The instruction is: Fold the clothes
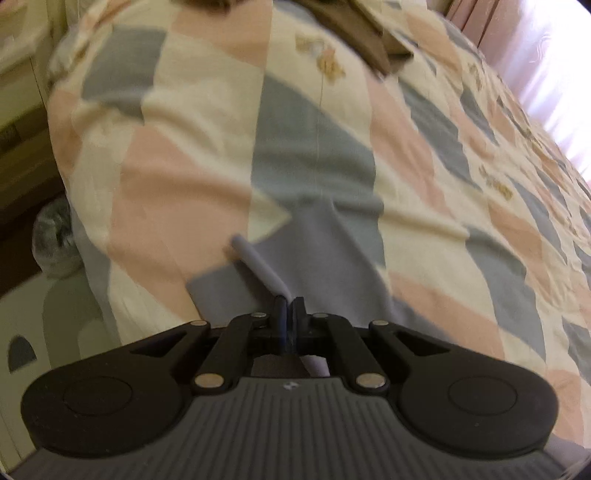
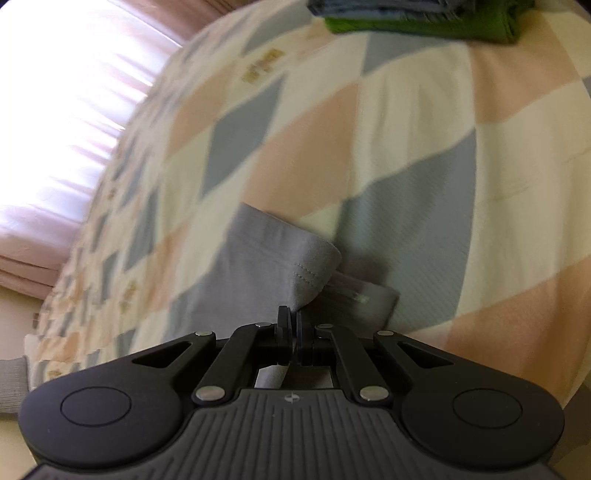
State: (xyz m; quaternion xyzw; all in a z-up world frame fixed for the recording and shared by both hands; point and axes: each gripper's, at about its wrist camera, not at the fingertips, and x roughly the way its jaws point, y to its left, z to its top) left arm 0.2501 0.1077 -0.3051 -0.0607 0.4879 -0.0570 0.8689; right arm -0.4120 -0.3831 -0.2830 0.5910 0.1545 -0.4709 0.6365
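A light grey-lilac garment (image 1: pixel 314 254) lies on the checked bedspread (image 1: pixel 192 177). My left gripper (image 1: pixel 290 304) is shut on an edge of it, and a rolled fold of the cloth runs up and left from the jaws. In the right wrist view my right gripper (image 2: pixel 293 314) is shut on a stitched hem of the same garment (image 2: pixel 266 254), which lies bunched just ahead of the jaws on the bedspread (image 2: pixel 406 177). Both views are blurred.
Brown folded clothes (image 1: pixel 362 37) lie at the far end of the bed. A green and a blue folded garment (image 2: pixel 424 18) lie at the top of the right wrist view. Curtains (image 2: pixel 74 110) hang beside the bed. The bed edge and the floor show at the left (image 1: pixel 48 258).
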